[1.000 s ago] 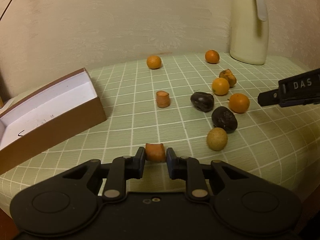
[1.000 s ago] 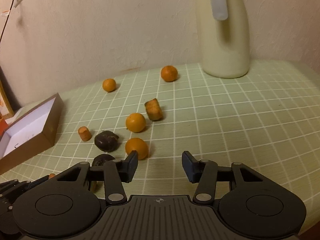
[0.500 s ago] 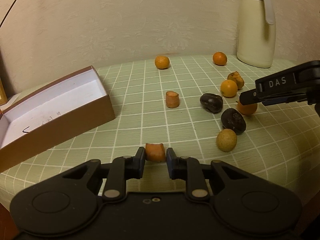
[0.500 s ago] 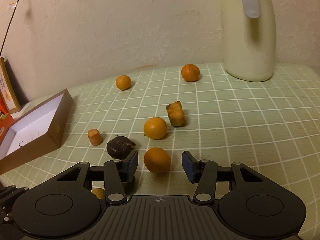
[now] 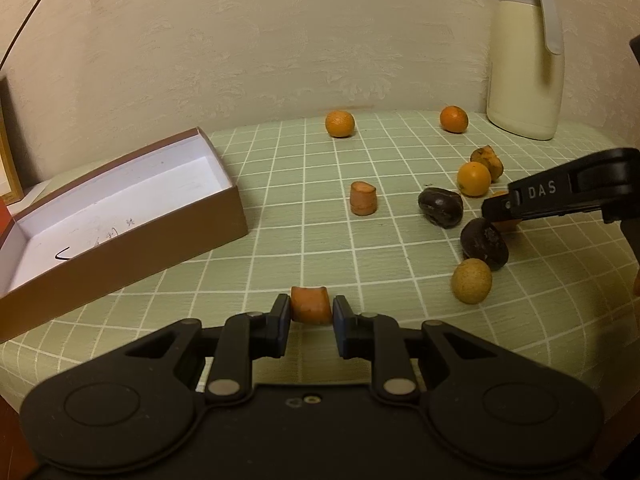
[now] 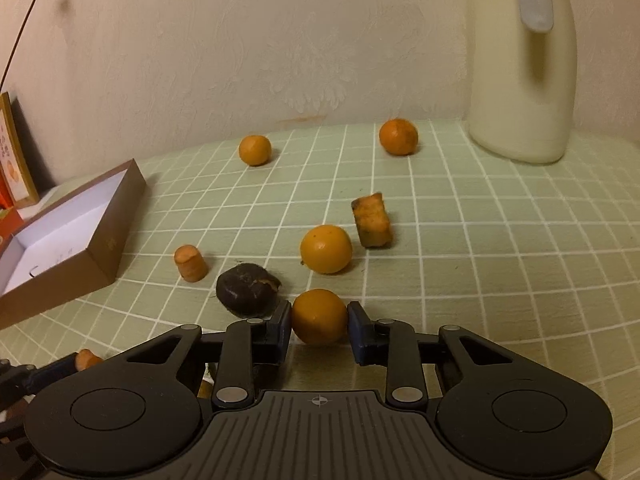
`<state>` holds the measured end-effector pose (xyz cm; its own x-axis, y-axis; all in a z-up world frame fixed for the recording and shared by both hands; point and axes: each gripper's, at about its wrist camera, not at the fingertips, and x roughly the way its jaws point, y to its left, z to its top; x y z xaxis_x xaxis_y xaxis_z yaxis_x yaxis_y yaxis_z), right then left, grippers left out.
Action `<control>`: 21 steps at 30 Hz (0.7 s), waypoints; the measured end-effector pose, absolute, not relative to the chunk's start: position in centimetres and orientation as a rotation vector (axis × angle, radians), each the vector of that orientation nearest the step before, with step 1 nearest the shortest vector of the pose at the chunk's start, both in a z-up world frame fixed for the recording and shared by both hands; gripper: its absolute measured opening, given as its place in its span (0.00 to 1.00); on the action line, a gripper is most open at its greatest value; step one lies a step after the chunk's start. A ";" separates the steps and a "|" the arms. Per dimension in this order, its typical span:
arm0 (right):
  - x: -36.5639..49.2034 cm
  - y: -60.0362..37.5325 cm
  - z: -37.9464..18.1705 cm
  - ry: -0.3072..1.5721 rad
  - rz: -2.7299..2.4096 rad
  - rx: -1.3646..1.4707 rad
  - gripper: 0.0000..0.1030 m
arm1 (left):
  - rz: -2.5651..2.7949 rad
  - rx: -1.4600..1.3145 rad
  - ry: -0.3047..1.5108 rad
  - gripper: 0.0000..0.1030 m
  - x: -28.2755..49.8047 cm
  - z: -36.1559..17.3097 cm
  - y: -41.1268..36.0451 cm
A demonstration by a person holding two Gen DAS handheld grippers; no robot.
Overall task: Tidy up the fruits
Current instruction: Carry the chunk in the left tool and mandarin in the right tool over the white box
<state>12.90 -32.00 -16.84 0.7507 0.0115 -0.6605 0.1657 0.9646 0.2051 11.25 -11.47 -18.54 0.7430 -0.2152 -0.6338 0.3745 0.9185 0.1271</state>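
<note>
Your left gripper (image 5: 311, 312) is clamped on a stubby carrot piece (image 5: 311, 305), held low over the near edge of the green checked tablecloth (image 5: 280, 240). Your right gripper (image 6: 319, 320) has just been closing, and its jaws now sit tight against both sides of a small orange (image 6: 319, 316), which looks to be resting on the cloth. Just left of it lies a dark chestnut (image 6: 246, 294); another orange (image 6: 326, 249) sits just behind, touching a browned chunk (image 6: 371, 221). A second carrot piece (image 6: 190, 263) stands upright between the chestnut and the open brown box (image 6: 116, 232) at the left. Two more oranges (image 6: 255, 150) sit near the wall, and a cream jug (image 6: 520, 80) stands at the back right.
</note>
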 end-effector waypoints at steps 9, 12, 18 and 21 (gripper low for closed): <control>12.0 -30.4 -13.8 0.631 -0.040 0.239 0.29 | -0.239 0.194 0.613 0.13 11.9 -16.7 -9.2; 12.7 -28.7 -12.2 0.606 0.027 0.256 0.29 | -0.183 0.156 0.594 0.13 12.6 -14.9 -6.9; 16.0 -23.3 -10.1 0.574 0.171 0.235 0.29 | -0.032 0.126 0.537 0.12 15.0 -12.0 -1.3; 17.7 -20.5 -9.8 0.566 0.228 0.216 0.29 | 0.046 0.111 0.537 0.12 16.6 -11.8 1.3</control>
